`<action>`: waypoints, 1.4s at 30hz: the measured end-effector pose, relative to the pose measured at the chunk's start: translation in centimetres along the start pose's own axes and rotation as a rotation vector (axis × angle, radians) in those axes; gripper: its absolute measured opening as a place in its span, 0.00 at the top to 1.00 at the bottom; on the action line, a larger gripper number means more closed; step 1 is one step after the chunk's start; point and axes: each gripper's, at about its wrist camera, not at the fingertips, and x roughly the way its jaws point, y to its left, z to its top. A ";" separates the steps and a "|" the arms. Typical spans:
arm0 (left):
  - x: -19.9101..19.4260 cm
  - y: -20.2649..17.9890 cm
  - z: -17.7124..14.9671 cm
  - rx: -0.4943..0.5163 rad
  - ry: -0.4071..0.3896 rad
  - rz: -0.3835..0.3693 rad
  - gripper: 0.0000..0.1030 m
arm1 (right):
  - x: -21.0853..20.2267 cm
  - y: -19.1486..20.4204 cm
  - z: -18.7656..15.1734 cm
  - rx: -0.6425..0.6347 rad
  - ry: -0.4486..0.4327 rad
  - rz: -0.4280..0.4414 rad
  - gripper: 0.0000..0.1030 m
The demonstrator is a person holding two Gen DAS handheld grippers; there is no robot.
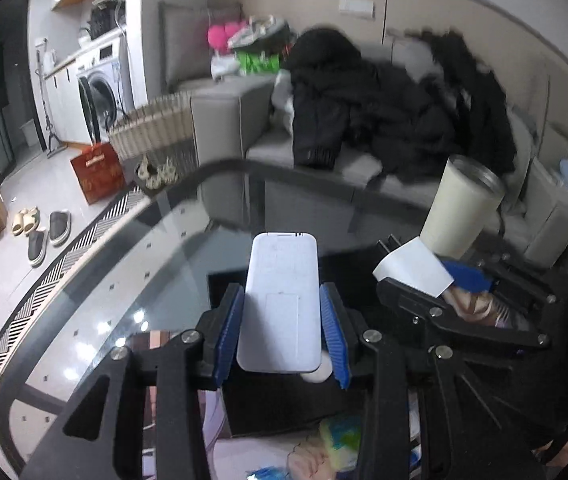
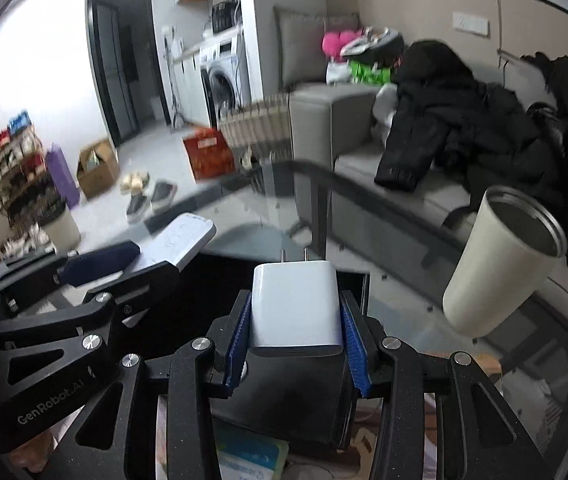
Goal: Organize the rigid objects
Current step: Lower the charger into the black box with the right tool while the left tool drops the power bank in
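While your left gripper (image 1: pixel 282 316) has its blue fingers (image 1: pixel 230 330) clamped on both long sides of the white remote (image 1: pixel 282 304), the remote points forward, back side up, raised above the glass tabletop (image 1: pixel 124 272). From the right wrist view the same remote (image 2: pixel 182 242) sticks out of the left gripper (image 2: pixel 124 264) at the left edge, tilted up and to the right.

Your right gripper (image 2: pixel 295 332) holds the white charger plug (image 2: pixel 295 308): fingers (image 2: pixel 353 340) pressed on its two flat sides, the two metal prongs pointing forward and away from the camera. In the left wrist view that charger (image 1: pixel 411 270) shows as a white block in the right gripper (image 1: pixel 439 280), just right of the remote, not touching it.

Both held items sit over a black box (image 2: pixel 284 396) that lies under the grippers on the tabletop; can't tell whether either one touches it.

Cream tumbler (image 2: pixel 503 260) with a steel rim, open mouth, stands on the tabletop to the right of the charger, well apart from it. It looks tilted, but that may be lens distortion.

Beyond the tabletop: grey sofa (image 2: pixel 363 160) piled with black jackets (image 2: pixel 455 120), wicker basket (image 2: pixel 260 124) beside its arm, red box (image 2: pixel 208 152) on the floor, washing machine (image 2: pixel 224 76) further back, slippers (image 1: pixel 40 228) on the floor at left.
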 end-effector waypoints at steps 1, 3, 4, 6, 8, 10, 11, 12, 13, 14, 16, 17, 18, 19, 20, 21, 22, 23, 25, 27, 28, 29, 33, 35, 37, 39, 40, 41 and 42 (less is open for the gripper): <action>0.6 0.1 -0.2 -0.009 0.031 -0.009 0.64 | 0.4 0.1 -0.4 -0.003 0.023 0.005 0.59; 1.2 0.1 -0.6 -0.005 0.076 -0.014 0.64 | 1.4 0.1 -1.0 -0.001 0.072 0.016 0.59; 1.6 0.2 -0.9 -0.006 0.094 -0.009 0.64 | 1.7 0.4 -1.5 -0.008 0.090 0.012 0.59; 2.3 0.0 -1.5 0.011 0.129 0.004 0.64 | 2.1 0.8 -2.0 -0.047 0.102 -0.001 0.59; 2.3 -0.2 -2.0 0.044 0.119 0.023 0.64 | 2.0 0.9 -2.2 -0.047 0.119 0.004 0.59; 2.3 -0.7 -2.3 0.072 0.121 0.036 0.64 | 1.9 0.9 -2.3 -0.044 0.142 0.018 0.59; 2.2 -0.5 -2.3 0.073 0.122 0.033 0.64 | 1.8 1.0 -2.3 -0.054 0.157 0.024 0.59; 2.0 -0.5 -2.5 0.073 0.123 0.028 0.64 | 1.7 1.1 -2.5 -0.055 0.167 0.033 0.59; 1.9 -0.4 -2.5 0.071 0.126 0.021 0.64 | 1.7 1.1 -2.8 -0.048 0.187 0.048 0.59; 1.8 -0.4 -2.6 0.074 0.134 0.017 0.64 | 1.8 1.3 -3.3 -0.050 0.215 0.059 0.59; 1.7 -0.5 -2.6 0.083 0.134 0.031 0.64 | 1.5 2.0 -3.6 -0.088 0.201 0.016 0.59; 1.7 -0.5 -2.6 0.084 0.131 0.031 0.64 | 1.4 2.1 -3.8 -0.088 0.194 0.006 0.59; 1.7 -0.5 -2.6 0.084 0.132 0.029 0.63 | 1.4 2.1 -3.9 -0.090 0.193 0.004 0.59; 1.7 -0.4 -2.6 0.077 0.132 0.022 0.63 | 1.4 2.1 -3.9 -0.087 0.198 0.009 0.59; 1.6 -0.2 -2.6 0.072 0.131 0.019 0.63 | 1.5 1.9 -3.9 -0.073 0.206 0.020 0.59; 1.6 -0.2 -2.6 0.070 0.129 0.019 0.63 | 1.5 1.9 -3.9 -0.067 0.208 0.023 0.59; 1.6 -0.2 -2.6 0.074 0.127 0.023 0.63 | 1.5 1.9 -3.8 -0.072 0.208 0.018 0.59; 1.6 -0.3 -2.6 0.078 0.123 0.028 0.63 | 1.5 2.0 -3.9 -0.079 0.204 0.009 0.59; 1.5 -0.1 -2.7 0.065 0.115 0.020 0.63 | 1.3 2.1 -4.0 -0.085 0.196 0.002 0.59; 1.3 0.1 -2.7 0.061 0.111 0.015 0.61 | 1.1 2.1 -3.9 -0.078 0.192 0.009 0.59; 1.3 0.1 -2.7 0.058 0.107 0.011 0.60 | 1.0 2.0 -3.9 -0.073 0.189 0.012 0.59; 1.3 0.1 -2.7 0.056 0.105 0.007 0.59 | 0.7 2.0 -3.9 -0.072 0.181 0.012 0.59; 0.9 0.1 -2.7 0.052 0.094 0.003 0.55 | -0.1 2.0 -4.1 -0.068 0.152 0.019 0.57; 0.4 0.1 -2.6 0.052 0.073 0.007 0.52 | -0.8 2.0 -4.2 -0.065 0.130 0.020 0.57; -0.4 0.0 -2.5 0.058 0.043 0.013 0.49 | -1.6 2.0 -4.2 -0.062 0.106 0.026 0.57; -1.3 0.1 -2.4 0.057 0.015 0.007 0.47 | -2.5 2.1 -4.1 -0.060 0.076 0.028 0.57; -1.9 0.0 -2.4 0.056 -0.003 -0.002 0.47 | -3.0 2.1 -4.1 -0.057 0.063 0.031 0.57; -2.3 0.0 -2.4 0.059 -0.012 -0.004 0.47 | -3.7 2.1 -4.1 -0.054 0.045 0.033 0.57; -2.8 0.0 -2.4 0.060 -0.024 -0.005 0.47 | -4.2 2.1 -4.1 -0.051 0.032 0.034 0.57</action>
